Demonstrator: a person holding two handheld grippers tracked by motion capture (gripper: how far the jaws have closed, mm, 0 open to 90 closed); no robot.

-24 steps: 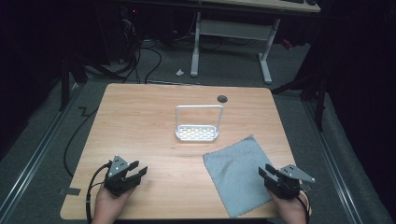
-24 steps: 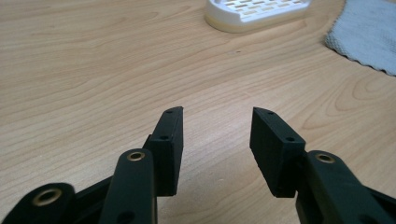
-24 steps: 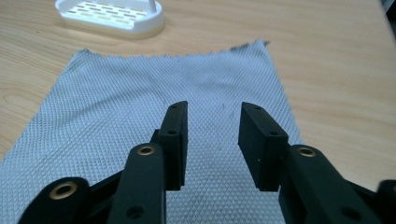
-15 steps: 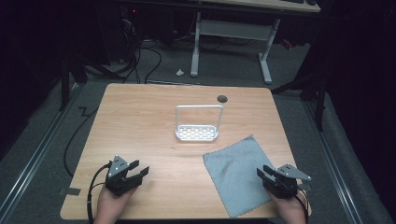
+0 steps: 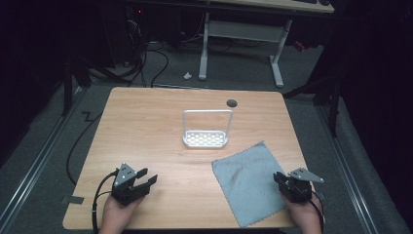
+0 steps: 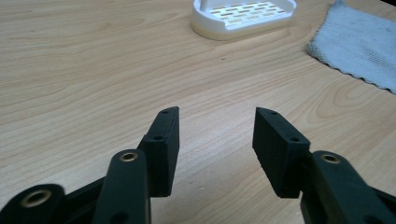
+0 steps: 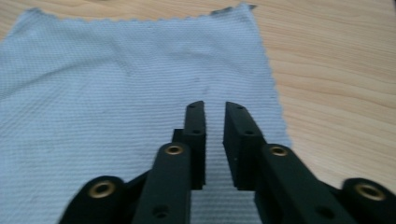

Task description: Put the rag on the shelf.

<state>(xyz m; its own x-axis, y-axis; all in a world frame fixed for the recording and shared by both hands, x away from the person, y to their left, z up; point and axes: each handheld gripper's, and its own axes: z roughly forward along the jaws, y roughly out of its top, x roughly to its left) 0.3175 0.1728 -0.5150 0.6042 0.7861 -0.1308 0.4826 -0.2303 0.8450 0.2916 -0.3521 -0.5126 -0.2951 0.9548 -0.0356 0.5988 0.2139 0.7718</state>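
Observation:
A grey-blue cloth lies flat on the wooden table at the front right, one corner pointing toward a white slotted tray with a tall wire handle at mid-table. My right gripper rests over the cloth's right edge. In the right gripper view its jaws stand shut with only a thin slit, nothing between them, above the cloth. My left gripper sits at the front left, open over bare wood, aimed toward the tray and the cloth.
A small dark round hole marks the table's far side behind the tray. A cable trails from the left gripper off the front left edge. Beyond the table are a desk frame and floor cables in the dark.
The right gripper has edged slightly left over the cloth's edge. The left gripper has kept still.

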